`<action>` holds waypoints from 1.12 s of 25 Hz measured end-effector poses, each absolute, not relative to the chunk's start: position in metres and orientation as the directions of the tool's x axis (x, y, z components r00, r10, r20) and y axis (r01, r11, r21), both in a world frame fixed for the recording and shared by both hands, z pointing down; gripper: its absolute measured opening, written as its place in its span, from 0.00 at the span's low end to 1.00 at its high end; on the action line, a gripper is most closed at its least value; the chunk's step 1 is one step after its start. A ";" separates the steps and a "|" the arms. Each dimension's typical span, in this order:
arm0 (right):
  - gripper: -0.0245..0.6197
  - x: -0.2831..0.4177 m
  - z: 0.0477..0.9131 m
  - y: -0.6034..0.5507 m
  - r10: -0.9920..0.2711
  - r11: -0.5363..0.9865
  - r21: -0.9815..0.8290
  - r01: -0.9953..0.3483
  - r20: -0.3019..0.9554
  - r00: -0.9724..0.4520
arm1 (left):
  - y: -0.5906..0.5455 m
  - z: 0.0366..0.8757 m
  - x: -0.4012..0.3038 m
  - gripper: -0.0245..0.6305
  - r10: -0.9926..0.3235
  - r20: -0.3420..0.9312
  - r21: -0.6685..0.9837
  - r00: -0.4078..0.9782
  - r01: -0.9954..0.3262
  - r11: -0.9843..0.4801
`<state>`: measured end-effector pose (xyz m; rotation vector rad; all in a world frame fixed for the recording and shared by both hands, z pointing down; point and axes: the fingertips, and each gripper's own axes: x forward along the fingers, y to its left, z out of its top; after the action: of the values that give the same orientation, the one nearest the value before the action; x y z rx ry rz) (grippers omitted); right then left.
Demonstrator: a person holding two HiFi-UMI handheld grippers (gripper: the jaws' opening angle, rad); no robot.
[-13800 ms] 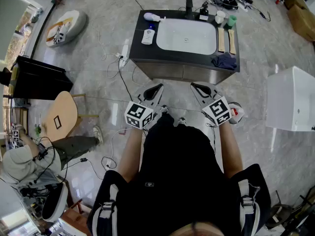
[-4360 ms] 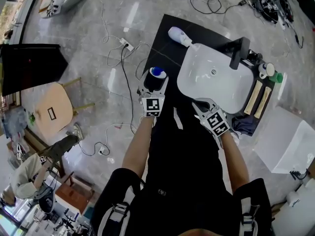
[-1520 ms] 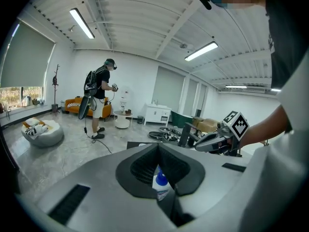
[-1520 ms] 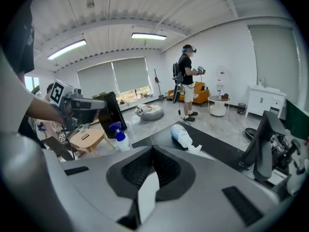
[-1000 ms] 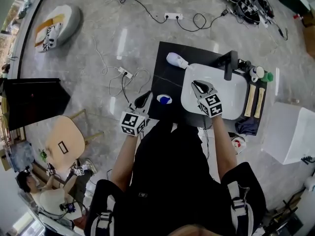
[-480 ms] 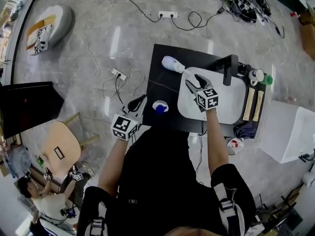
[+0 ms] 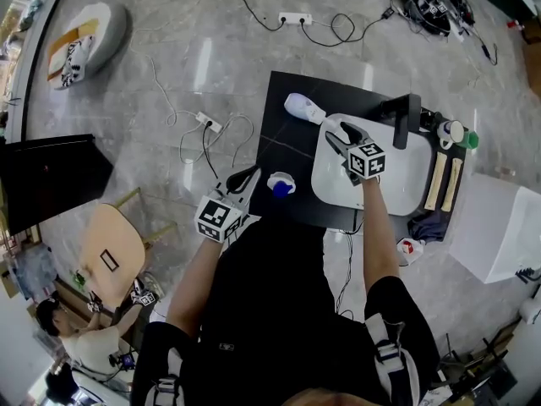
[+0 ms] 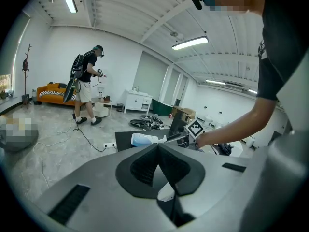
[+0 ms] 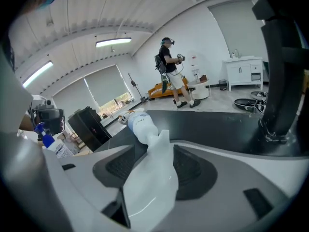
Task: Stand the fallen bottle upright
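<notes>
On the black counter (image 7: 292, 155) the fallen bottle (image 7: 303, 106) looks light and slippery, so the right gripper (image 7: 336, 132), jaws just opened wide and empty, should grab its fat middle.

Black countertop (image 7: 283, 100) is carrying everything here. White basin (image 7: 397, 180) is sitting on it, directly under the fingers of the right gripper (image 7: 337, 134). Fallen bottle (image 7: 304, 107) is lying on its side on the bare black top, just ahead of those fingertips and apart from them. Blue-capped bottle (image 7: 281, 183) is standing upright near the counter's front edge, just beside the fingers of the left gripper (image 7: 251, 176). Faucet (image 7: 409, 118), two cups (image 7: 454, 131), two tan bars (image 7: 445, 183) and dark cloth (image 7: 427, 225) are sitting around the basin's far side, well apart from both sets of fingers.
</notes>
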<state>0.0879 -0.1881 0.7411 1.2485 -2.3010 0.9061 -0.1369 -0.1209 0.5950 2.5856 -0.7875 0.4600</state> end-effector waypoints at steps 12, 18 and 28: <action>0.42 0.086 0.743 -0.207 -0.626 0.362 -0.524 -0.771 0.476 -0.618 | -0.130 0.600 -0.121 0.06 -0.435 0.427 0.285 0.793 -0.574 -0.767; 0.38 0.089 0.743 -0.208 -0.627 0.347 -0.557 -0.754 0.460 -0.628 | -0.129 0.601 -0.118 0.06 -0.435 0.445 0.279 0.783 -0.582 -0.764; 0.37 0.091 0.706 -0.212 -0.687 0.343 -0.466 -0.816 0.468 -0.556 | -0.134 0.598 -0.114 0.06 -0.453 0.435 0.282 0.778 -0.596 -0.752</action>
<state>0.0908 -0.2121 0.7064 1.3685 -2.4129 1.0077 -0.1139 -0.1342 0.5978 2.5622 -0.7936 0.4800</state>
